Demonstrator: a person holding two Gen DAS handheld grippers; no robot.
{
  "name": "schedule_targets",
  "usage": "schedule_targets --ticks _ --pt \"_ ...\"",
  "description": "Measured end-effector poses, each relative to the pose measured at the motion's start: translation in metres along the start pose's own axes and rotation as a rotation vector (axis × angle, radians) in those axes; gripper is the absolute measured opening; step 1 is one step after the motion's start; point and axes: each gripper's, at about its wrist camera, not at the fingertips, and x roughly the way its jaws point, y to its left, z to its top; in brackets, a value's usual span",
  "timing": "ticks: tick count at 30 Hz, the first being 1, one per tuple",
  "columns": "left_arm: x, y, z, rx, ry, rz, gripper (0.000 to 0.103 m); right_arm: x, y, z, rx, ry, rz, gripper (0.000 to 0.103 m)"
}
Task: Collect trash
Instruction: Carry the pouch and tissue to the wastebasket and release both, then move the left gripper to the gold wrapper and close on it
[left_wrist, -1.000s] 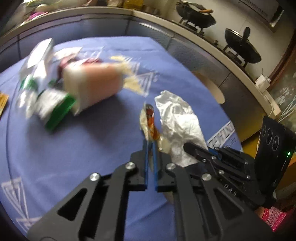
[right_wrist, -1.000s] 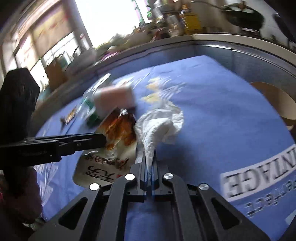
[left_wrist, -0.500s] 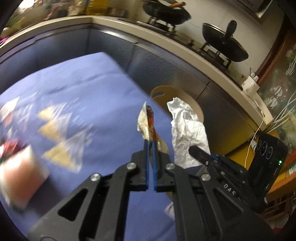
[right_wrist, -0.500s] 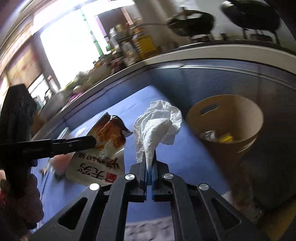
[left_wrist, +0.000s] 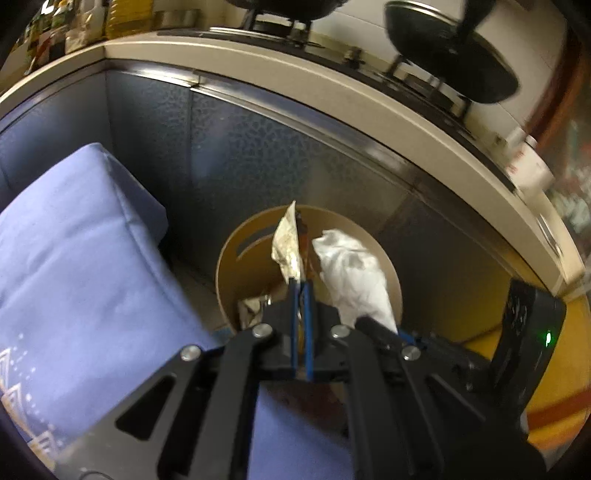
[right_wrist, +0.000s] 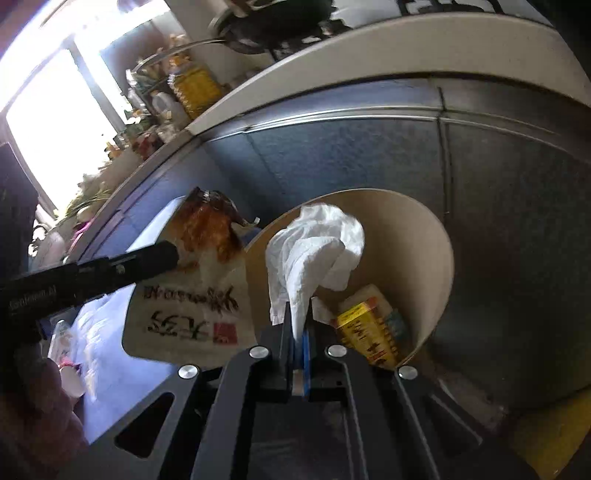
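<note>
1. Left tongs (left_wrist: 303, 284): jaws closed on a flat cream snack wrapper with brown-orange print and dark lettering (left_wrist: 286, 240), pinched at its lower edge. The wrapper stands upright, edge-on in the left wrist view, above the mouth of the bin.
2. Right tongs (right_wrist: 298, 314): jaws opening; a crumpled white paper tissue (right_wrist: 314, 251) sits between the blue pads, its bulk hanging forward over the bin's opening.
3. Round tan bin with a slot handle cut in its wall (left_wrist: 240, 258) stands on the floor, just beside the corner of the worktop with the blue-violet cloth (left_wrist: 74, 258). Inside: a yellow printed packet (right_wrist: 369, 328) against the wall and crinkled silvery scrap (left_wrist: 251, 310) at the bottom.
4. Behind the bin, dark blue-grey cabinet fronts (left_wrist: 258, 155) close the space; cream counter edge (left_wrist: 332, 96) above carries black pans (left_wrist: 454, 62).
5. In the right wrist view, the wrapper's broad face (right_wrist: 192, 295) hangs over the worktop edge, left of the bin rim, partly hiding the cloth.
6. Small litter (right_wrist: 66, 347) remains on the cloth, blurred.
</note>
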Motion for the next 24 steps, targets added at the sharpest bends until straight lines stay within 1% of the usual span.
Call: schedule_targets --ticks 1,2,3,4,5,6,8,12,14,15,18,19,20,22,24 --pt "0.005 0.002 0.001 -0.015 0.013 0.0 0.007 0.005 -0.007 0.001 0.032 0.013 0.011 0.013" --pt "0.013 0.004 0.002 -0.03 0.039 0.002 0.016 0.009 -0.012 0.002 0.061 0.029 0.018 0.031" --pt "0.016 0.005 0.002 -0.04 0.052 0.008 0.02 0.011 -0.016 0.002 0.086 0.033 0.024 0.056" --pt "0.015 0.007 0.001 -0.046 0.05 0.014 0.027 0.009 -0.019 0.001 0.1 0.022 0.024 0.064" --pt "0.014 0.008 -0.001 -0.05 0.04 0.021 0.032 0.005 -0.019 0.001 0.098 -0.006 0.008 0.07" --pt "0.012 0.01 -0.003 -0.051 0.032 0.03 0.034 0.0 -0.018 0.0 0.084 -0.032 -0.006 0.07" --pt "0.004 0.015 -0.008 -0.054 0.024 0.039 0.035 -0.006 -0.016 -0.001 0.077 -0.051 -0.014 0.07" --pt "-0.022 0.022 -0.021 -0.056 -0.014 0.043 0.035 -0.025 -0.008 -0.005 0.103 -0.094 0.027 0.07" --pt "-0.041 0.025 -0.036 -0.046 -0.044 0.058 0.035 -0.03 0.0 -0.007 0.101 -0.097 0.054 0.07" --pt "-0.053 0.029 -0.048 -0.041 -0.056 0.071 0.035 -0.028 0.007 -0.002 0.098 -0.094 0.067 0.07" --pt "-0.077 0.035 -0.077 -0.02 -0.077 0.102 0.035 -0.037 0.031 -0.014 0.067 -0.079 0.114 0.07" --pt "-0.09 0.039 -0.092 -0.006 -0.088 0.119 0.035 -0.038 0.04 -0.016 0.054 -0.071 0.125 0.07" --pt "-0.098 0.041 -0.101 0.0 -0.097 0.131 0.035 -0.039 0.051 -0.021 0.037 -0.06 0.142 0.07" --pt "-0.122 0.048 -0.128 0.02 -0.113 0.148 0.035 -0.038 0.07 -0.029 0.01 -0.039 0.162 0.07" --pt "-0.146 0.058 -0.153 0.036 -0.127 0.167 0.035 -0.034 0.094 -0.041 -0.02 0.0 0.191 0.07"
